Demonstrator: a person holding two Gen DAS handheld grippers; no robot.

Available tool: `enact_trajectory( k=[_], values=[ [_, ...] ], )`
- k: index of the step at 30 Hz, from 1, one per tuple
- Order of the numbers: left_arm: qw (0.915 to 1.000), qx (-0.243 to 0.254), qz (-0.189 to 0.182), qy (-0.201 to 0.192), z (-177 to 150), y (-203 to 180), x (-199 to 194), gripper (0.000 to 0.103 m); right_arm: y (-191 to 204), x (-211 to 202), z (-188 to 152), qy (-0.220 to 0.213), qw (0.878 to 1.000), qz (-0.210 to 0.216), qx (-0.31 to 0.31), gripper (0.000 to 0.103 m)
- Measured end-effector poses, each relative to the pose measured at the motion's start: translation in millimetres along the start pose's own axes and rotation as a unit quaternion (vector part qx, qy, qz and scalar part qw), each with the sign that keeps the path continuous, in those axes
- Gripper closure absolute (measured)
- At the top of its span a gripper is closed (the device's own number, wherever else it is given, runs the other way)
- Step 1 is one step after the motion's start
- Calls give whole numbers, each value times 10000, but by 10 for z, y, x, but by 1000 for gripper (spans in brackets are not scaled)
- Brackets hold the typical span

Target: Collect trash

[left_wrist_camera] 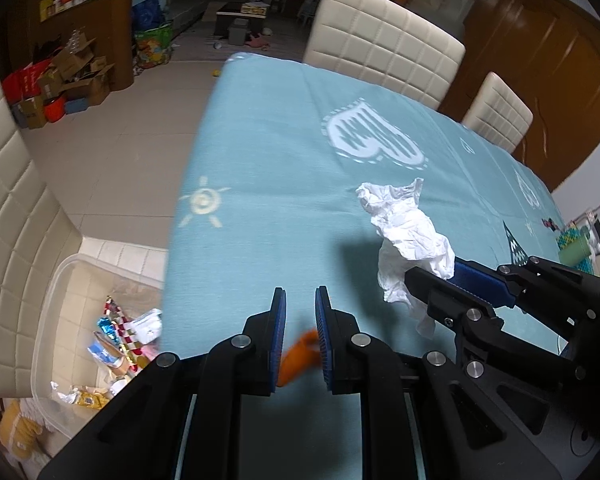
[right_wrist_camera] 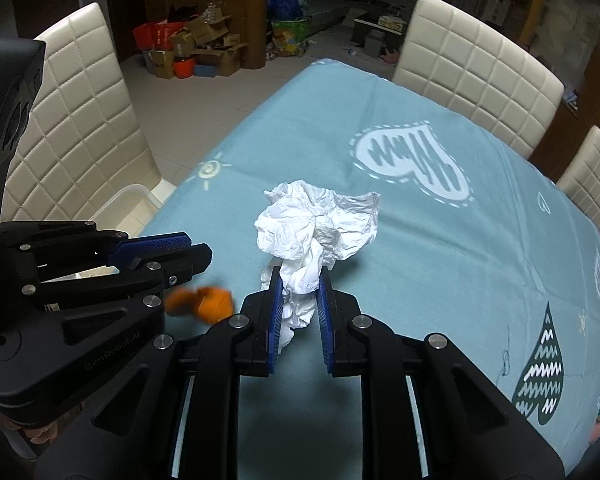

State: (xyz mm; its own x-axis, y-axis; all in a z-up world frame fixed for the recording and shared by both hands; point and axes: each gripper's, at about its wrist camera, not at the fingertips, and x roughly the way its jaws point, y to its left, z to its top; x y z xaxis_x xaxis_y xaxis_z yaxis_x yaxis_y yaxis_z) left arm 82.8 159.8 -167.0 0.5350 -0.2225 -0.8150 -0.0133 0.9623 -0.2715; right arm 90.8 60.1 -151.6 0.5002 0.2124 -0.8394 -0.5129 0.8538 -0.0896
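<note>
Worktop point(right_wrist_camera: 440, 264) under a pale blue printed cloth fills the area ahead of both claws and carries the items to be cleared. Off its edge, down and to the left of the left claw point(left_wrist_camera: 300, 330), a clear plastic bin point(left_wrist_camera: 56, 280) sits on a chair seat; it already holds several wrappers point(left_wrist_camera: 116, 340), so it is judged to be the collection point, placed low beside the worktop to shorten each transfer. The right claw point(right_wrist_camera: 299, 312) has its blue pads pressed against the lower part of a crumpled white tissue point(right_wrist_camera: 320, 224); the bulk of the tissue stands free above and ahead of the fingertips, with a shadow on the cloth beneath, which suggests it is lifted clear, though contact at its underside cannot be confirmed. Gripping the narrow lower end appears to keep the loose mass from slipping out. The left claw stands slightly open with a narrow gap between its pads and holds nothing. A blurred orange scrap point(right_wrist_camera: 204, 302), probably peel, lies just below its fingertips; whether it rests on the cloth or is falling cannot be told. The remaining step is judged to be carriage of the tissue leftward to the bin.
</note>
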Motion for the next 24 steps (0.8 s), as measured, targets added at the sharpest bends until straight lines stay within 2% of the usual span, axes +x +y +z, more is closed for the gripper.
enact_trajectory(
  k=[17, 24],
  values=[
    [9935, -1030, 389, -279, -43, 1145, -289, 87, 1021, 249, 436, -11, 9951, 549, -828, 84],
    [9875, -1489, 352, -376, -106, 1483, -315, 87, 1308, 361, 550, 42, 9915, 688, -1103, 84]
  ],
)
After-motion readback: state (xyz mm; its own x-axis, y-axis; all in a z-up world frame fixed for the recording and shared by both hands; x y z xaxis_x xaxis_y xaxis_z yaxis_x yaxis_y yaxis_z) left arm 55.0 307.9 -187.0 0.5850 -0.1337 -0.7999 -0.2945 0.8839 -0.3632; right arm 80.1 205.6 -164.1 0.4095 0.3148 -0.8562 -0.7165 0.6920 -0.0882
